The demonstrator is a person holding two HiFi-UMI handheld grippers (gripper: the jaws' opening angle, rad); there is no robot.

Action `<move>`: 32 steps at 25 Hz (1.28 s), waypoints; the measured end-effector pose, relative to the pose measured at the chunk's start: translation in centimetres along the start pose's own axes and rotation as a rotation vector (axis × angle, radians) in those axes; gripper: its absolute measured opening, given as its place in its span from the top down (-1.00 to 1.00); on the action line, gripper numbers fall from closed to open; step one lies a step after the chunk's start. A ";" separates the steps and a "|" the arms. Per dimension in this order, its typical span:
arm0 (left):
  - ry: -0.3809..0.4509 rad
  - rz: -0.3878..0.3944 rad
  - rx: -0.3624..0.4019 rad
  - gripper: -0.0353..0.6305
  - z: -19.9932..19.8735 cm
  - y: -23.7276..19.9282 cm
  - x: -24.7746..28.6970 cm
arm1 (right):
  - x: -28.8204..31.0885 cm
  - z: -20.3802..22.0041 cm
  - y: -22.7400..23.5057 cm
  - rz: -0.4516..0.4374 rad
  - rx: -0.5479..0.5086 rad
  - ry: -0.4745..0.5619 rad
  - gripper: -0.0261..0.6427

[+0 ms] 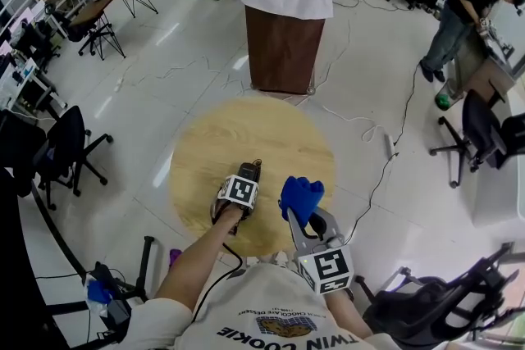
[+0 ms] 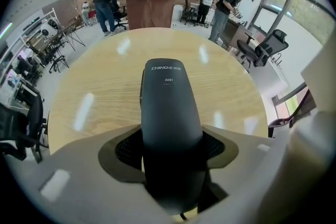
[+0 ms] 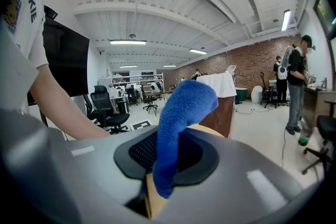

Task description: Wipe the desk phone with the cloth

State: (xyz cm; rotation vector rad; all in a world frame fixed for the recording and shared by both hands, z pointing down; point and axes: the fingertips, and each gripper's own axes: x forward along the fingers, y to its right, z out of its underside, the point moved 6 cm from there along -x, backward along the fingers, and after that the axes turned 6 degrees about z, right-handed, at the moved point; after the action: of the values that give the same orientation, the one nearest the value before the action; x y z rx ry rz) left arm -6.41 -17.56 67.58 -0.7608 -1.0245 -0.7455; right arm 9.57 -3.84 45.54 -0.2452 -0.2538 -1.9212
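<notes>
Over the round wooden table [image 1: 246,135], my left hand-held gripper [image 2: 170,152] clamps the black phone handset [image 2: 169,107] across its waist, which looks like light, hard, probably slippery plastic, while my right hand-held gripper [image 3: 165,159] pinches the soft blue cloth [image 3: 184,107].

L arm [image 1: 197,258] bare, reaching fwd from the bottom of the head view, elbow bent, hand round the rear of the L gripper [image 1: 244,180]. L gripper tipped steeply down, its L cube [image 1: 240,190] facing up. Jaws clamp a black handset [image 2: 170,113]; pads [image 2: 128,147] touch it on both sides. R gripper [image 1: 302,213] held close to the torso, pointing fwd and only slightly down, R cube [image 1: 326,268] at its rear, facing up. R jaws pinch a blue cloth [image 3: 176,128], which stands up betw. them. R hand mostly hidden under the gripper body. L forearm also shows at the left of the R gripper view.
</notes>
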 end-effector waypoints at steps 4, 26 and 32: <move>0.021 -0.042 0.038 0.06 -0.4 -0.8 -0.7 | 0.0 0.2 -0.1 -0.002 0.000 0.003 0.74; 0.235 0.107 0.056 0.09 -1.8 3.3 -7.2 | -0.8 -0.9 -0.5 -0.018 -0.007 0.036 0.74; 0.350 0.136 0.093 0.09 -2.2 5.3 -12.7 | -1.5 -3.0 -1.0 -0.034 -0.028 0.083 0.74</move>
State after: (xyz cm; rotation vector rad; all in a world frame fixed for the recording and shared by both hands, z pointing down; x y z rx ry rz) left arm -5.28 -14.33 54.11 -0.5877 -0.6794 -0.6795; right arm 9.00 -2.99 42.16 -0.1806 -0.1770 -1.9644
